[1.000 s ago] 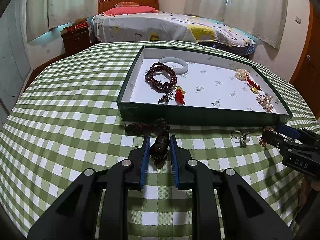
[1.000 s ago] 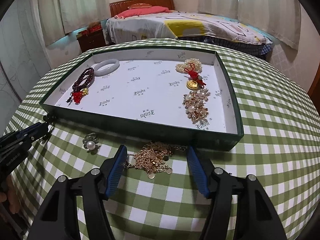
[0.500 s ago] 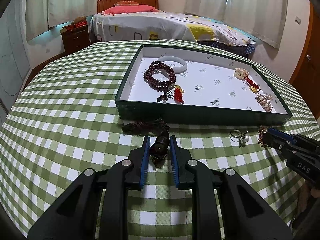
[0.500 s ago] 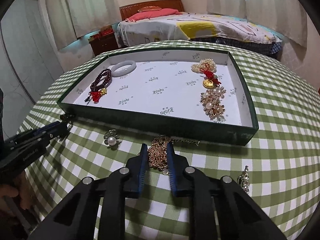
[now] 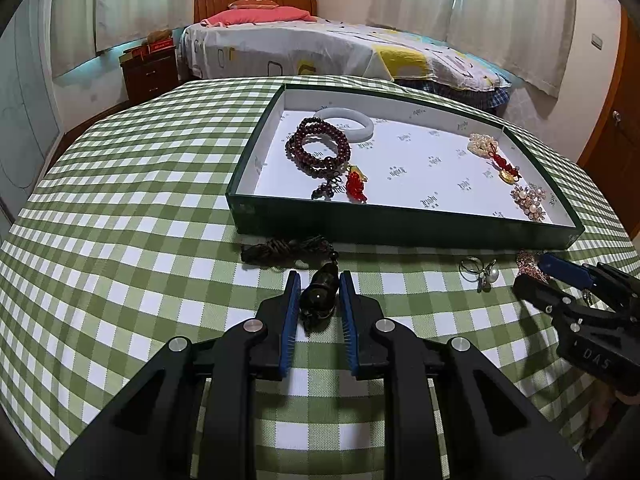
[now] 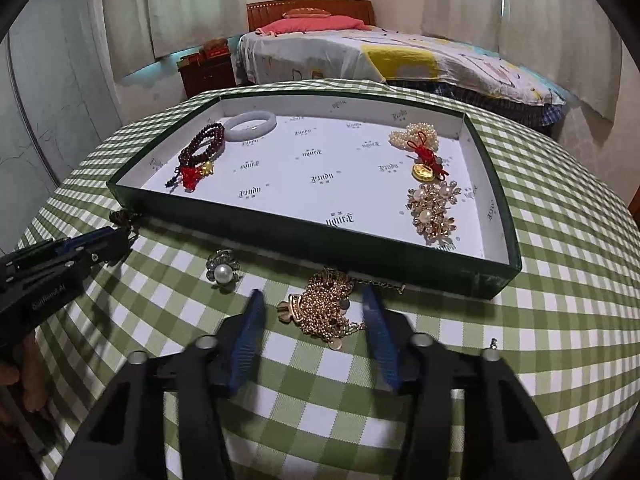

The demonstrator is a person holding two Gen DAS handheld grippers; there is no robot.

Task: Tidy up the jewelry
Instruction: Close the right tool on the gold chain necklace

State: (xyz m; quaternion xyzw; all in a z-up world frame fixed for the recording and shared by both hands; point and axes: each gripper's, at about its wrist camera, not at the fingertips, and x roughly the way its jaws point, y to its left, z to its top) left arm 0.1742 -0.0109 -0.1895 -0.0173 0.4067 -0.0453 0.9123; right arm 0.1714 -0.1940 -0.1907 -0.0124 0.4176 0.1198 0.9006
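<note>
A green tray (image 5: 400,230) (image 6: 304,236) with a white floor holds a white bangle (image 5: 346,123), dark red beads (image 5: 318,152), a pearl and red knot charm (image 5: 494,152) and a gold pearl brooch (image 6: 432,210). My left gripper (image 5: 320,300) is shut on a dark bead pendant (image 5: 320,298) whose braided cord (image 5: 280,249) lies on the cloth before the tray. My right gripper (image 6: 314,320) is open around a gold chain heap (image 6: 326,306) on the cloth; it also shows in the left wrist view (image 5: 536,268).
A pearl ring (image 6: 222,272) (image 5: 482,272) lies on the green checked tablecloth (image 5: 120,200) between the grippers. A small metal piece (image 6: 493,343) lies to the right. A bed (image 5: 320,48) and a nightstand (image 5: 150,70) stand beyond the table.
My right gripper closed on the gold chain half a second ago and has now opened again; the chain lies on the cloth. My left gripper stays shut on the pendant.
</note>
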